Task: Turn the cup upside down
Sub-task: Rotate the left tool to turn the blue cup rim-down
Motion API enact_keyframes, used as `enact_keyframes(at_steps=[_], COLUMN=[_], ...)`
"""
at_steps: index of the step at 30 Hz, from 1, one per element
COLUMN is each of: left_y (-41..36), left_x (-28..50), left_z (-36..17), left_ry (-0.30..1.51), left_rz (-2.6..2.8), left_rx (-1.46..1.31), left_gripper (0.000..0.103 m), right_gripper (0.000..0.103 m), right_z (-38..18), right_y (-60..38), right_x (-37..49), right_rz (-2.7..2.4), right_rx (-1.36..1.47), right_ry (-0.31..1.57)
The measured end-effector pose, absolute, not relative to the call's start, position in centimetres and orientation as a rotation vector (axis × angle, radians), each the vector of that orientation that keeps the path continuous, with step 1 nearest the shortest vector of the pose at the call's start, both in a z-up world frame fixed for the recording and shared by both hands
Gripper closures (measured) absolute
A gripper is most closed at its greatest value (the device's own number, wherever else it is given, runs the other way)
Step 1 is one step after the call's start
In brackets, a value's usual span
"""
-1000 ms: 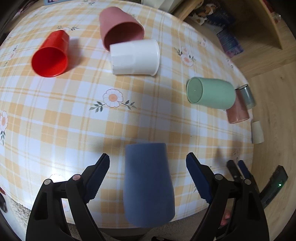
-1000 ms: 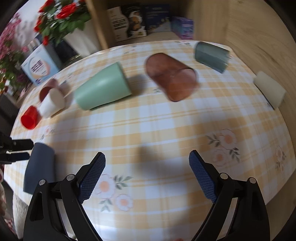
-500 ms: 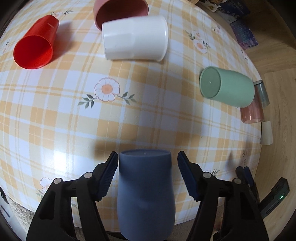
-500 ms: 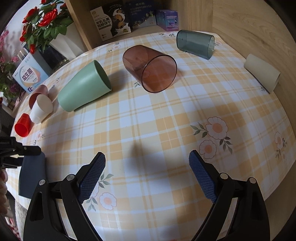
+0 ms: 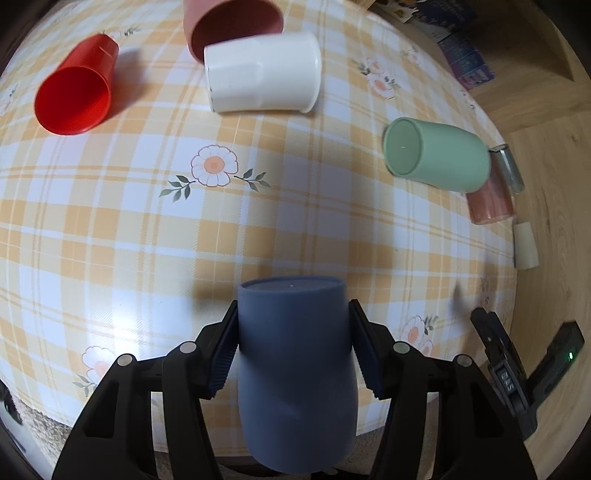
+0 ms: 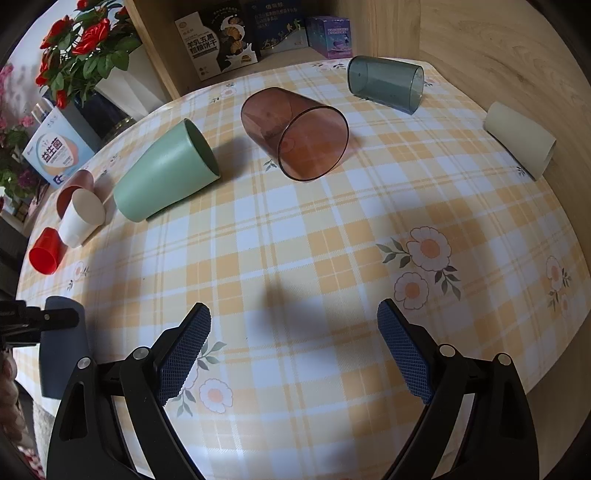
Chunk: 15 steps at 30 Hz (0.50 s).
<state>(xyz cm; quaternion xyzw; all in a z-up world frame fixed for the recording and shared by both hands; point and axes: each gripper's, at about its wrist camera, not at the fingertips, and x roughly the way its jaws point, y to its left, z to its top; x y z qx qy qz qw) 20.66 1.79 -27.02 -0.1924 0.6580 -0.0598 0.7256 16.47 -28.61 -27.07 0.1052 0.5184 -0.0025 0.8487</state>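
A dark blue cup (image 5: 295,373) lies on its side at the near edge of the table, its flat base pointing away from me. My left gripper (image 5: 293,350) is shut on the blue cup, one pad on each side of its body. The cup also shows at the left edge of the right wrist view (image 6: 61,350), with the left gripper's fingers (image 6: 40,319) around it. My right gripper (image 6: 293,354) is open and empty above the checked tablecloth (image 6: 295,236).
Other cups lie on their sides: red (image 5: 75,99), white (image 5: 262,72), pink (image 5: 229,26), green (image 5: 436,158), clear brown (image 6: 295,134), clear grey (image 6: 386,83), cream (image 6: 519,140). A shelf with boxes (image 6: 258,37) and a flower vase (image 6: 92,48) stand behind the table.
My left gripper has closed on the blue cup; its pads went from wide apart to touching both sides. The right gripper stayed open and the view shifted slightly.
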Motion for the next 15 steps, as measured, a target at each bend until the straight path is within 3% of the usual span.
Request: enact_keyframes(at_steps=[15], left_y=[6.8], left_x=[13.5], left_z=[-21.9], left_ry=[1.24], left_rz=[-0.132], left_rx=[-0.373], left_gripper=[0.048], right_gripper=[0.014], right_z=[-27.0], right_y=[-27.0], right_x=[16.4], right_rz=[0.018], right_rx=[0.223], right_ry=[1.112])
